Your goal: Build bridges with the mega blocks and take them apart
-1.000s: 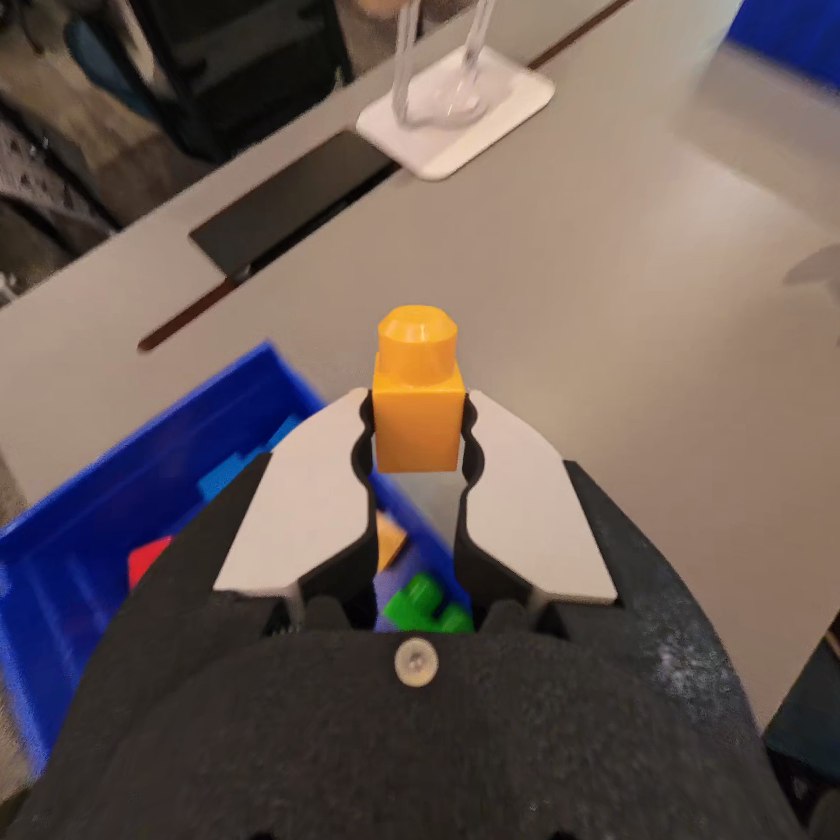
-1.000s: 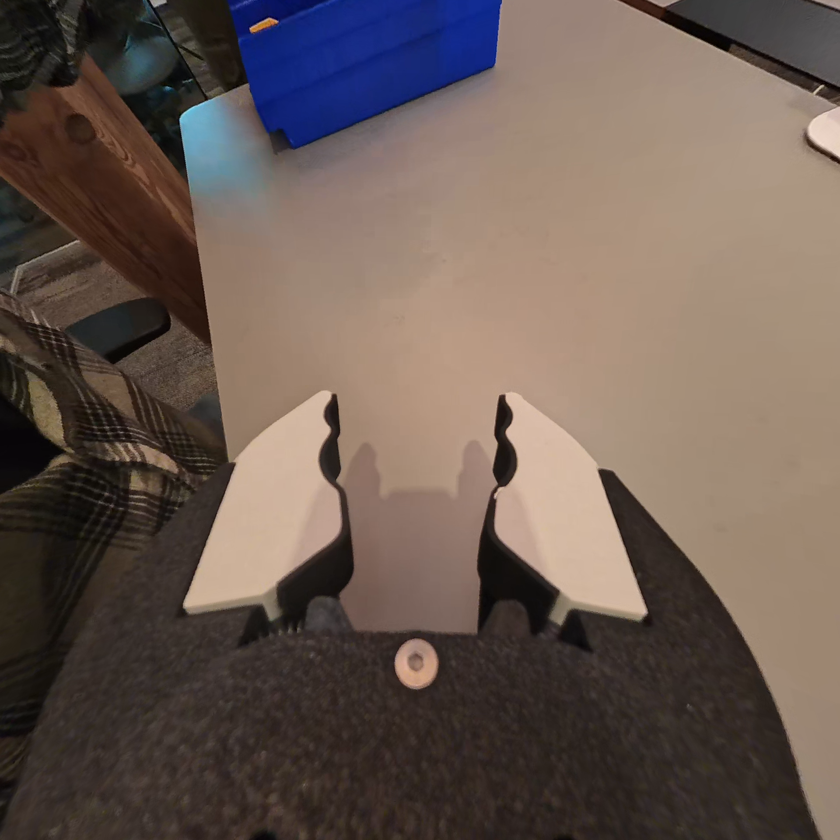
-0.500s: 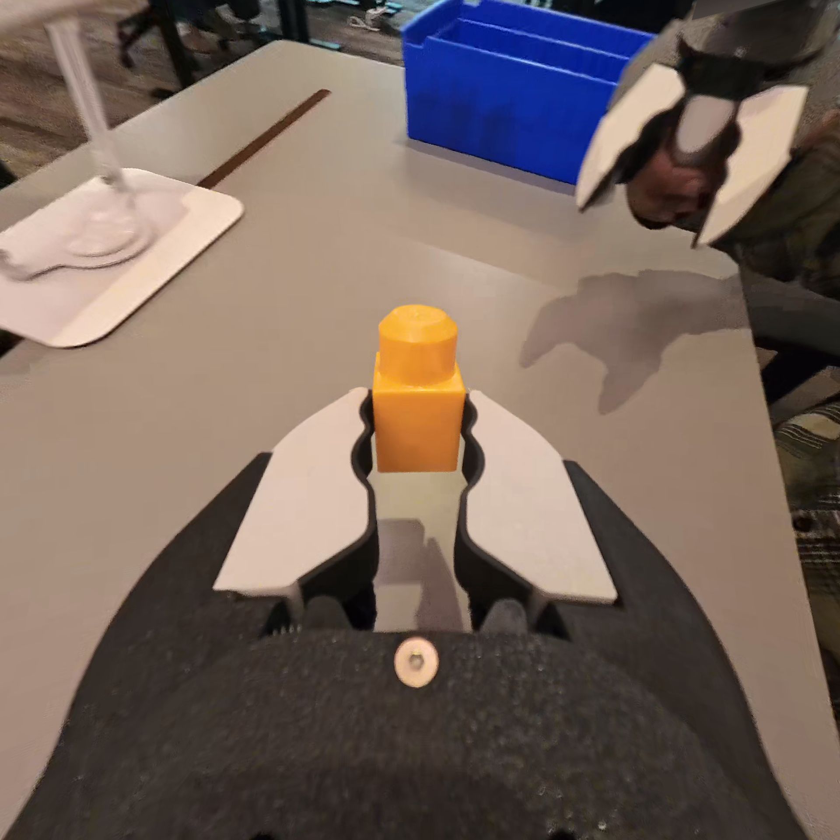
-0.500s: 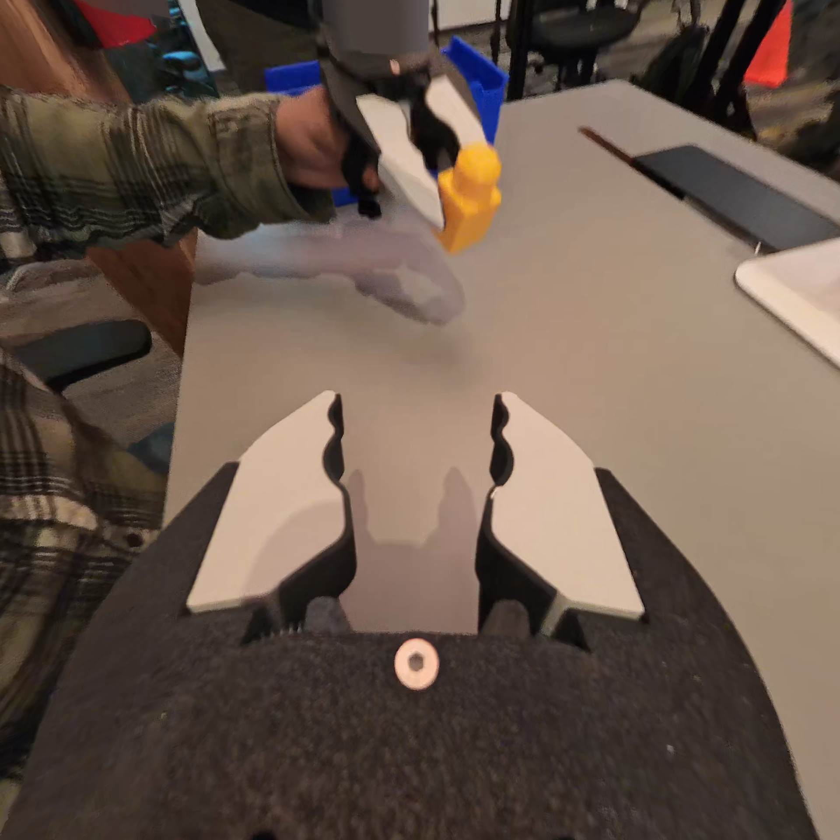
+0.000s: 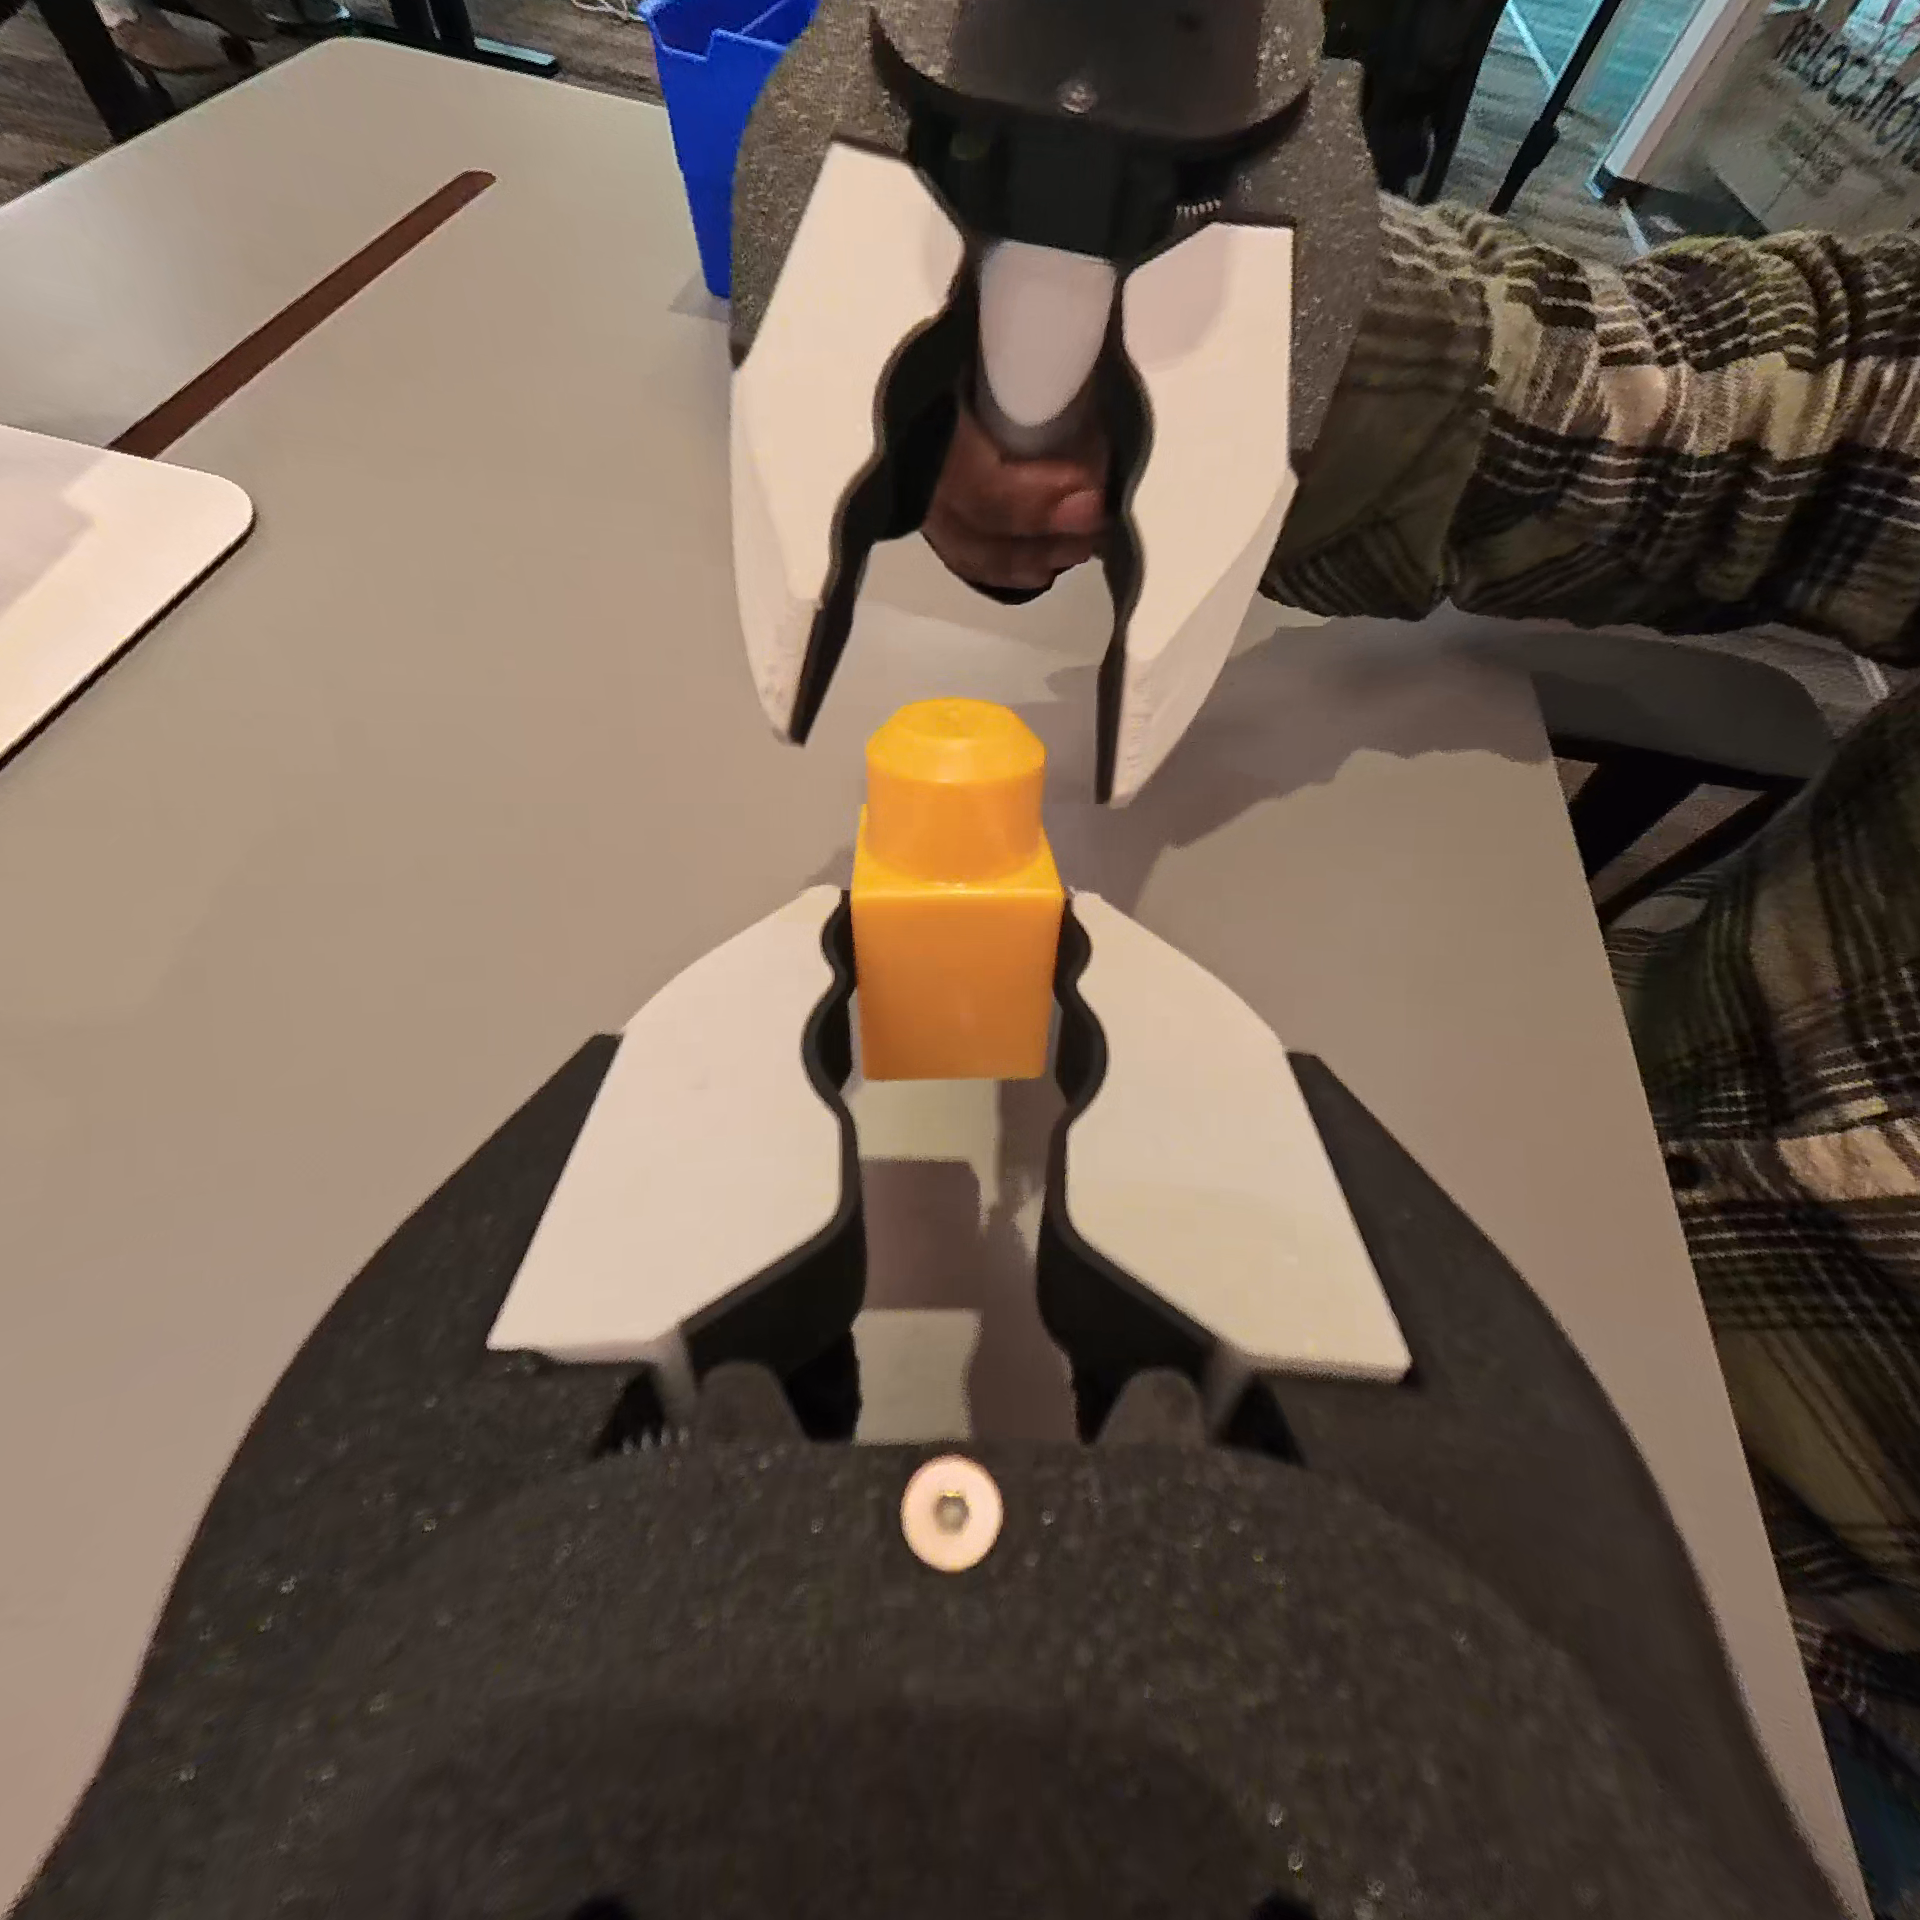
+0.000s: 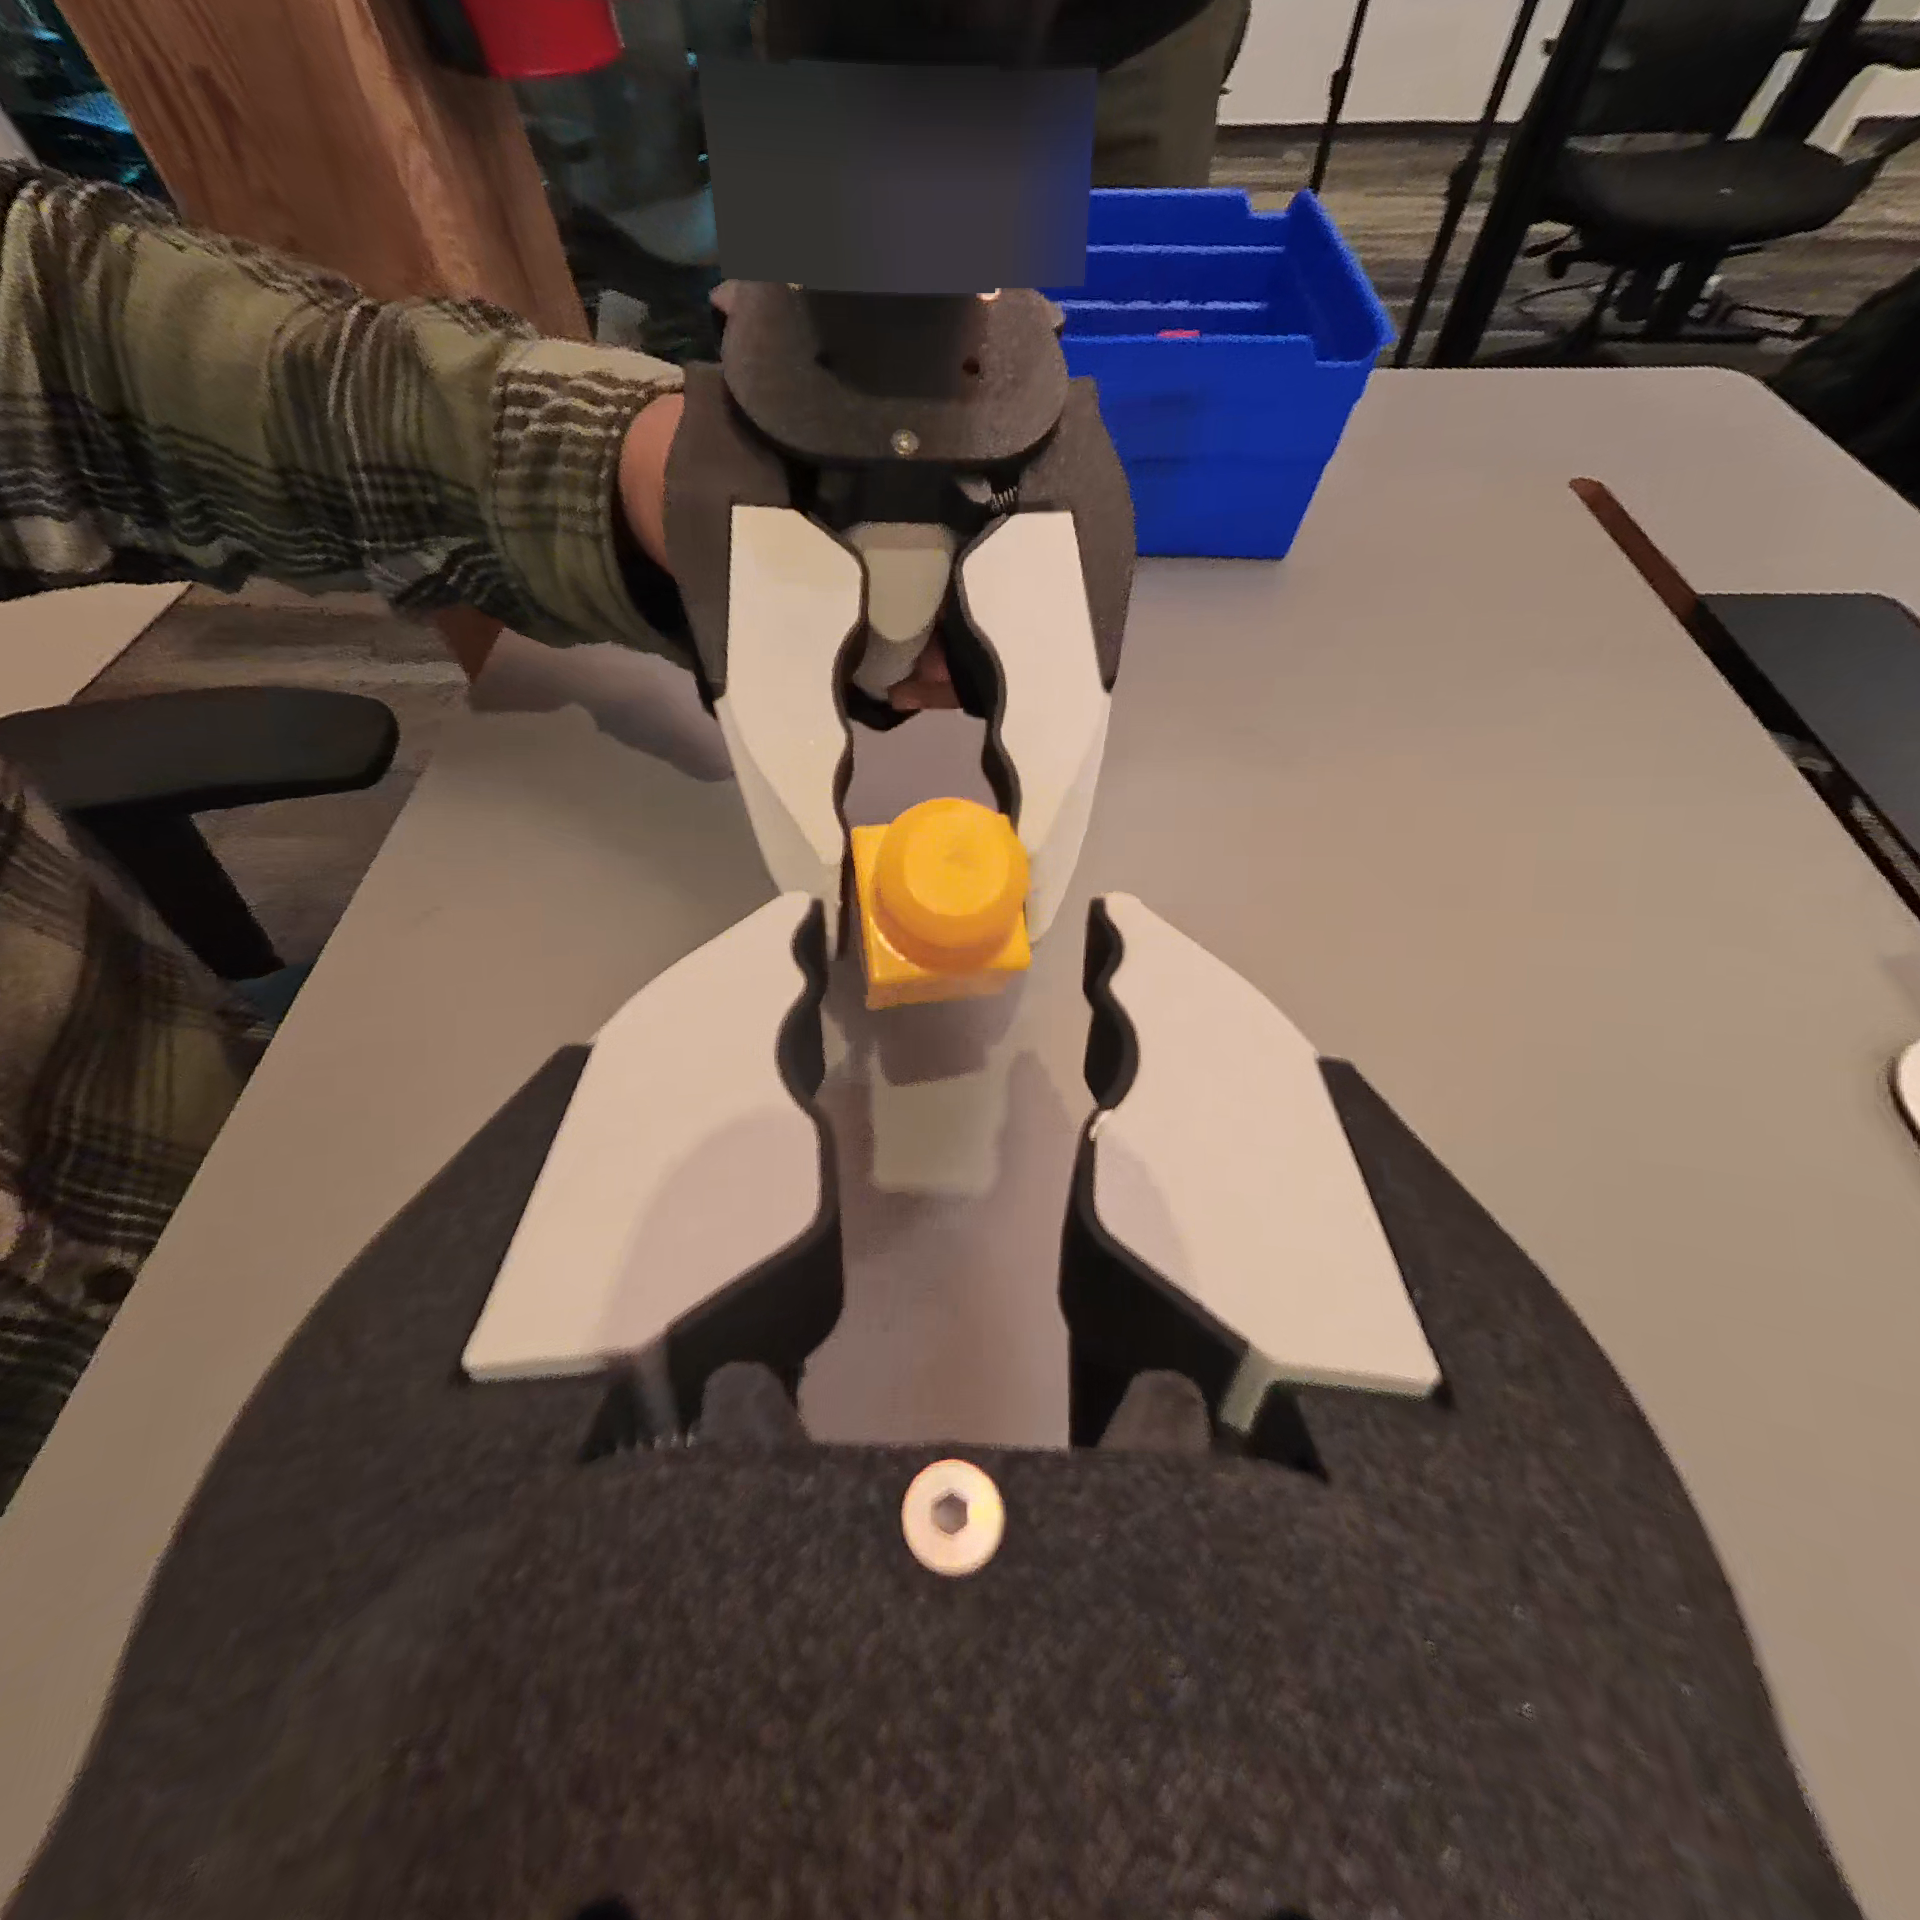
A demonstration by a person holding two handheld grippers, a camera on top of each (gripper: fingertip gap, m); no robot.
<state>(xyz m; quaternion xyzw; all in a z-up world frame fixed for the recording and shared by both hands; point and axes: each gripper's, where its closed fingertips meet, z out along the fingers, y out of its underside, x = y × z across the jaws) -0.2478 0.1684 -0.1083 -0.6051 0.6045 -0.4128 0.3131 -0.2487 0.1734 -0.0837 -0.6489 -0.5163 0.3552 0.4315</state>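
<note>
Setting: grey table [image 5: 416, 727] in an office room, with dark swivel chairs [image 6: 1704, 177] and a wooden panel [image 6: 312, 156] beyond its far edge.

Left gripper [image 5: 958, 935]: fingers closed on the flat sides of the orange single-stud block [image 5: 951, 935]; in the right wrist view the same gripper [image 6: 940, 894] comes in from the far side, tips pointing down and toward the camera.

Block: held off the table with its stud pointing away from the left gripper — the square body sits between the white fingertips [image 5: 1101, 956], the round stud beyond them. Its shadow falls on the grey surface beneath.

Right gripper [image 6: 951, 935]: fingers spread apart, nothing between them. Seen from the left wrist view, this gripper [image 5: 945, 769] hangs above and just beyond the stud, its two tips on either side of it. Whether a tip touches the block cannot be told.

Facing: the two grippers meet nose to nose over the table, with the block between them.

Hands: each gripper's handle is gripped by a hand [image 5: 1013, 530] in a green plaid sleeve [image 5: 1558, 416].

Blue bin [image 6: 1226, 374]: stands on the table behind the left gripper — something red shows inside it.

White board [image 5: 94, 561]: rounded corner, lying flat at the table's left edge in the left wrist view.

Dark strip [image 5: 301, 322]: a narrow slot set into the tabletop.
</note>
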